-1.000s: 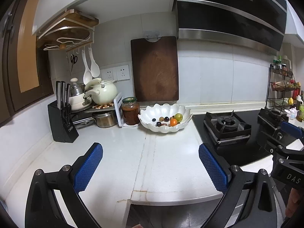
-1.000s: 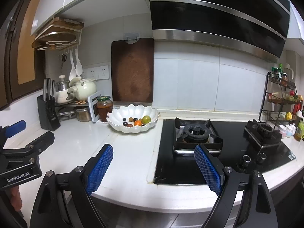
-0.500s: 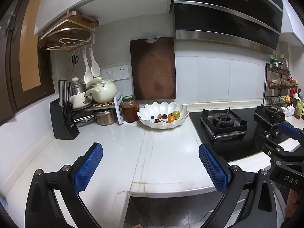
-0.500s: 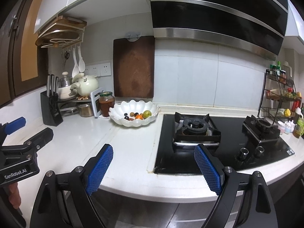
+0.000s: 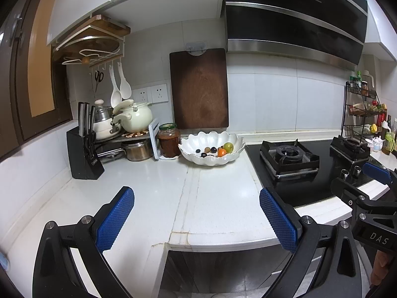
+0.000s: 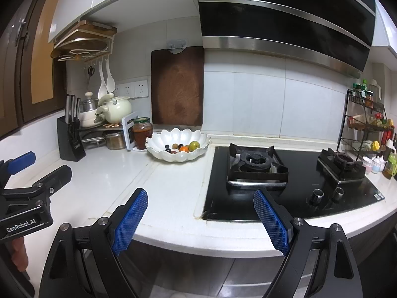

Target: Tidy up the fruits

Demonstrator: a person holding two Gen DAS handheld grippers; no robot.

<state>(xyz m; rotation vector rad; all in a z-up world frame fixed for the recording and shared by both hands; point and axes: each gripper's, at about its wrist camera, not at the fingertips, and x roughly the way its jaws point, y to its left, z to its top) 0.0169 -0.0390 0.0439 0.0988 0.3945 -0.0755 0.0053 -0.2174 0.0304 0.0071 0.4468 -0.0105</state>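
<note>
Kitchen tabletop (image 5: 215,198), white scalloped fruit bowl (image 5: 212,146) at back edge beside stove (image 6: 258,166), fruits (image 5: 218,150) inside, well ahead of both grippers, left gripper (image 5: 196,213) lined up straighter, right gripper (image 6: 199,213) offset stove-side, both jaws wide, empty.

A white counter (image 5: 153,198) runs along a pale tiled wall (image 5: 273,99). A black gas stove (image 6: 285,186) sits under a dark range hood (image 6: 285,17). A wooden cutting board (image 5: 199,89) hangs beside wall sockets (image 5: 151,94).
</note>
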